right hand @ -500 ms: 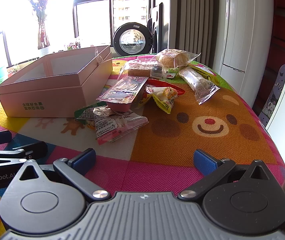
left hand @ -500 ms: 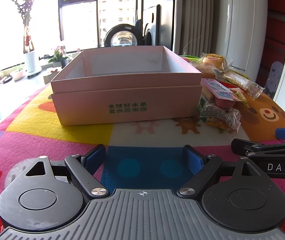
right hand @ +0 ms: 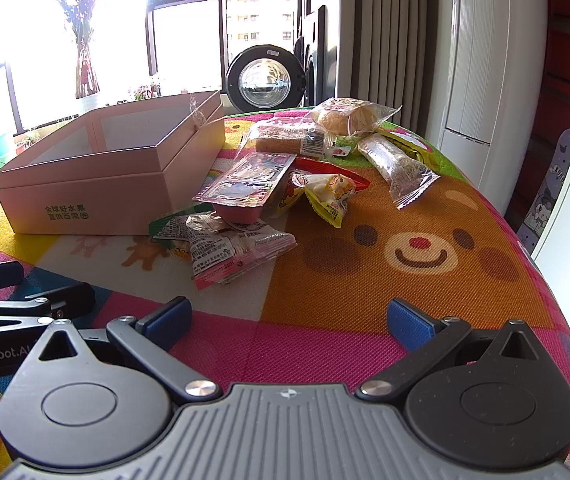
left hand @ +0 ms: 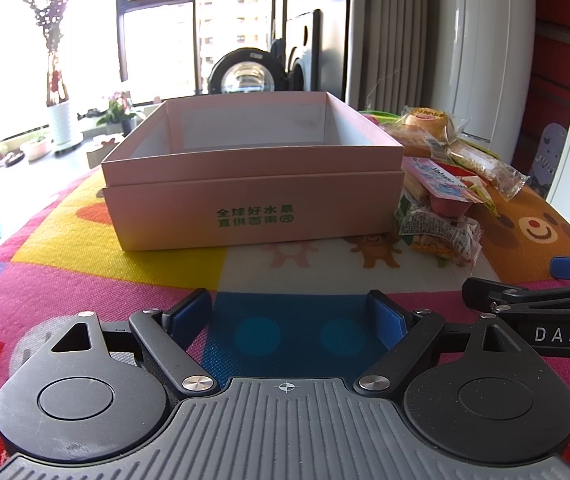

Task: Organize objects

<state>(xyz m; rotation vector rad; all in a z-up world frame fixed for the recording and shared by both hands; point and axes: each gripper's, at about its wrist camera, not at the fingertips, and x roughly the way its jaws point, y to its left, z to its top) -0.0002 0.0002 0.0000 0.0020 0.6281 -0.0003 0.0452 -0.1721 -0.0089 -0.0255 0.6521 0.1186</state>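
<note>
Little is changing since the earlier frame: both grippers are hovering low and empty. The left gripper [left hand: 289, 314] is gaping before the empty pink box [left hand: 253, 184]; the right gripper [right hand: 289, 320], also spread, should be advancing flat toward the near snack packet [right hand: 225, 246], pinching its crinkled edge.

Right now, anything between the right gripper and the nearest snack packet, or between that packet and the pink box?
Nothing visible. The right gripper is open over bare mat, with a clear run to the clear snack packet. The pink jelly cup lies on that packet's far edge. The pink box sits just left, open-topped, apparently empty.
</note>
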